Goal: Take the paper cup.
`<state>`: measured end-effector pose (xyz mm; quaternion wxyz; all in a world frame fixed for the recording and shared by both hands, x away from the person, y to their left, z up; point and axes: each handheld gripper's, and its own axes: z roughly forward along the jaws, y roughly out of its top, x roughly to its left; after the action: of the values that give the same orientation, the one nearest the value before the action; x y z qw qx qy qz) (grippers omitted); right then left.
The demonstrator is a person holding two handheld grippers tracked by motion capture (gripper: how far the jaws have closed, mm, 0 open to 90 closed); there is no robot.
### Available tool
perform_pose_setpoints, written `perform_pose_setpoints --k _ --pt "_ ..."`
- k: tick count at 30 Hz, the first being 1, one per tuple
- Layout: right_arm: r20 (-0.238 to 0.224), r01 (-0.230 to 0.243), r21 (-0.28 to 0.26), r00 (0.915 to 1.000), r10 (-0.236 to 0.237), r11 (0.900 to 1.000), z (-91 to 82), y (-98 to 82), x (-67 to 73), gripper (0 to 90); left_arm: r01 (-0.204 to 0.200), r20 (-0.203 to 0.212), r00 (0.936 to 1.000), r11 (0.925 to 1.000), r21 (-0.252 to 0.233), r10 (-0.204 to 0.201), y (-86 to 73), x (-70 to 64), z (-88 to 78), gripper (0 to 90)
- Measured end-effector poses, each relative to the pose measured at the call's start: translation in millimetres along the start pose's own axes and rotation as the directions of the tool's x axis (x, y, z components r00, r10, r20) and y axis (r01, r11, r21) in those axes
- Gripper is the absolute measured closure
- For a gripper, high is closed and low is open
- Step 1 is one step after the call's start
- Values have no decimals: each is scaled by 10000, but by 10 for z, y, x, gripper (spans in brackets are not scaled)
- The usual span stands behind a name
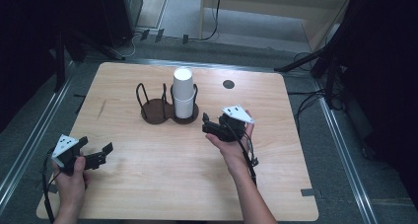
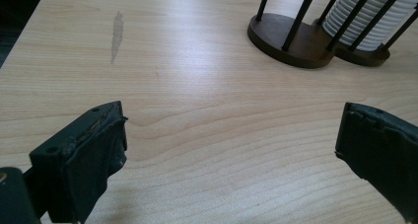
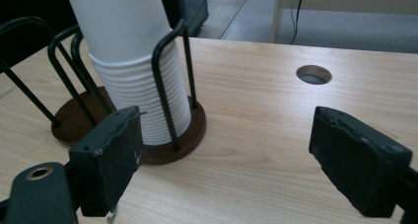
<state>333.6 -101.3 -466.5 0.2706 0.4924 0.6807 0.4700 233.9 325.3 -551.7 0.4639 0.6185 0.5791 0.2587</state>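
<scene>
High view: a dark two-ring cup holder stands at the far middle of the wooden table. Its right ring holds an upside-down stack of white paper cups; its left ring holds nothing. The right gripper sits just right of and nearer than the stack, apart from it, jaws pointing left toward it. In the right gripper view the jaws stand apart with only bare table between them, and the stack rises beyond the left jaw, untouched. The left gripper rests at the near left, well apart from the holder, jaws spread wide and holding nothing.
</scene>
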Motion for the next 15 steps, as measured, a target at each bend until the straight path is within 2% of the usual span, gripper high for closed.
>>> perform_pose_setpoints --k 15 --pt "-574 85 -148 9983 -94 9999 286 293 348 151 6 41 10000 10000 9 -6 3 2 9 0"
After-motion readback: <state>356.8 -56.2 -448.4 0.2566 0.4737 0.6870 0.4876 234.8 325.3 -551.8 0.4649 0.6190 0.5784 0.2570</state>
